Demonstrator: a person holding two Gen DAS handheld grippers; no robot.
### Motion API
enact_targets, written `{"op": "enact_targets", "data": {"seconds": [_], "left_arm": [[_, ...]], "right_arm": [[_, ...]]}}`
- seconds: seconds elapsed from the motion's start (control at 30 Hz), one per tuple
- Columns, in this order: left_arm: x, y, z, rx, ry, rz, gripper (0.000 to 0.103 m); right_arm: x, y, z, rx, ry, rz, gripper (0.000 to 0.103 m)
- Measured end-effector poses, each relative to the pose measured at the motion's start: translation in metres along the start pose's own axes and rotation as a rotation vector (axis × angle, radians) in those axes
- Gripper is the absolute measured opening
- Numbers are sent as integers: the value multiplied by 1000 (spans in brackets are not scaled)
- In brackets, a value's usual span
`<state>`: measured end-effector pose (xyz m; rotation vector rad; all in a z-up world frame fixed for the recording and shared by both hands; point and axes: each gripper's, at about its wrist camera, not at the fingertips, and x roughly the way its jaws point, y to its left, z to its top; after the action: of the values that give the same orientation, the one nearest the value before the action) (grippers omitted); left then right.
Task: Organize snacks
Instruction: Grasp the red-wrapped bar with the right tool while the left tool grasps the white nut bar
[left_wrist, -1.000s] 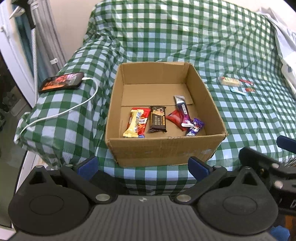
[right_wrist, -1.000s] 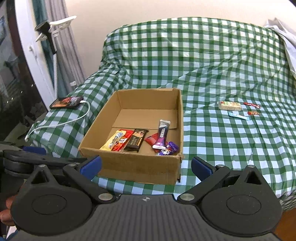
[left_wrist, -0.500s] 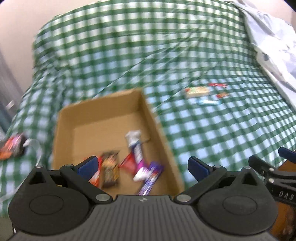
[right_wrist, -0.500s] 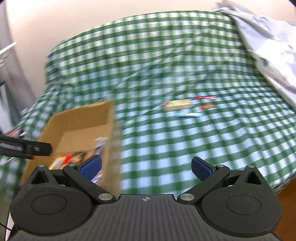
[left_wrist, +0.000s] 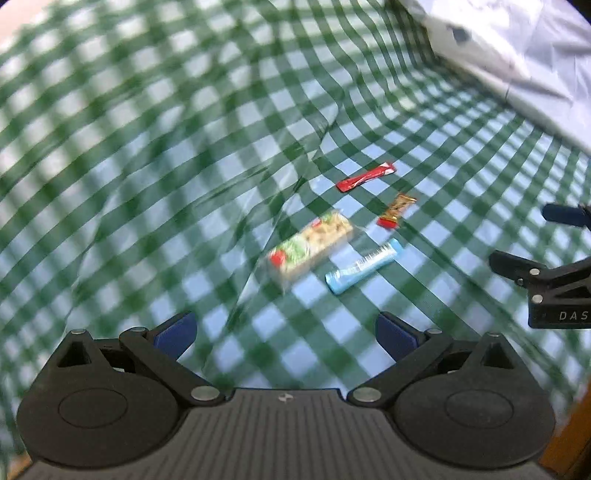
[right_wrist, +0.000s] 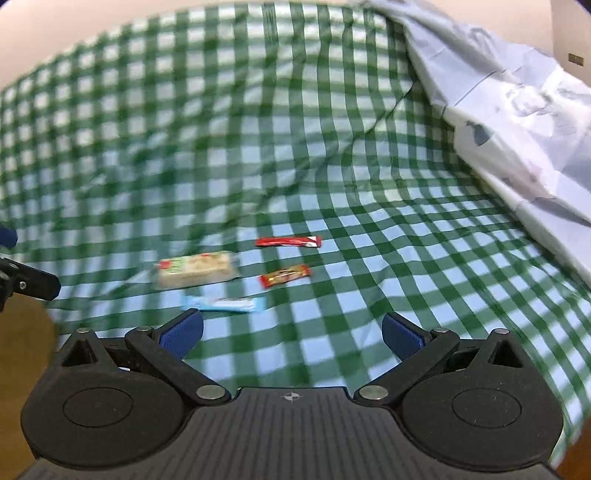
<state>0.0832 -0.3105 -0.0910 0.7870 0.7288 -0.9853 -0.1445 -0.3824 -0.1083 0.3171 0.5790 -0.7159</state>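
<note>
Several snacks lie together on the green checked cloth (left_wrist: 147, 184): a clear cracker pack (left_wrist: 312, 243) (right_wrist: 197, 273), a light blue bar (left_wrist: 364, 264) (right_wrist: 225, 303), a small red and gold bar (left_wrist: 395, 210) (right_wrist: 284, 277) and a thin red stick pack (left_wrist: 365, 177) (right_wrist: 288, 242). My left gripper (left_wrist: 284, 332) is open and empty, just short of the cracker pack. My right gripper (right_wrist: 291, 332) is open and empty, near the blue bar. The right gripper also shows at the right edge of the left wrist view (left_wrist: 546, 258). The cardboard box is out of view.
A pale blue-grey sheet (right_wrist: 517, 122) (left_wrist: 517, 48) is bunched up at the right, past the snacks. The cloth (right_wrist: 221, 129) has creases behind the snacks. The bed's front edge and brown floor (right_wrist: 22, 332) show at the lower left of the right wrist view.
Both grippers have swung right, away from the cardboard box, and closed in on the loose snacks. The box has left both views. Both stay open.
</note>
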Motion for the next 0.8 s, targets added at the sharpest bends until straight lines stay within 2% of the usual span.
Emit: {"op": "enact_targets", "data": {"seconds": [0.13,0.27,0.4,0.5,0.53,0.57,0.6,0.63,0.67,0.7,0.8], "left_arm": [[73,-4,31,63,44,-25,103],[125,-12,53,128,53,-45,103],[167,-20,62,180,101,-44,103],[182,-23,64,195,115,-40,102],[184,-24,64,195,110,-47,99],[183,-23,64,185,98,-59,83],[179,-20,63,161,95,-92,66],[176,-20,64,130,94,-102,43],[173,-21,64,108,94,-99,40],[168,-21,62,91,90,-95,39],[151,-18,48,41,94,-104,39]], "right_arm": [[82,-17,6,-60,30,35,102],[148,-18,12,-127,24,51,102],[199,-23,11,-105,65,90,102],[222,-23,9,-124,71,76,102],[224,-24,6,-134,39,81,102],[224,-23,5,-143,24,86,101],[225,-24,4,-151,12,86,95],[223,-25,2,-155,-5,108,86],[219,-25,-1,-167,-23,136,63],[215,-22,-3,-191,-35,140,57],[203,-17,-8,-213,-13,123,53]]}}
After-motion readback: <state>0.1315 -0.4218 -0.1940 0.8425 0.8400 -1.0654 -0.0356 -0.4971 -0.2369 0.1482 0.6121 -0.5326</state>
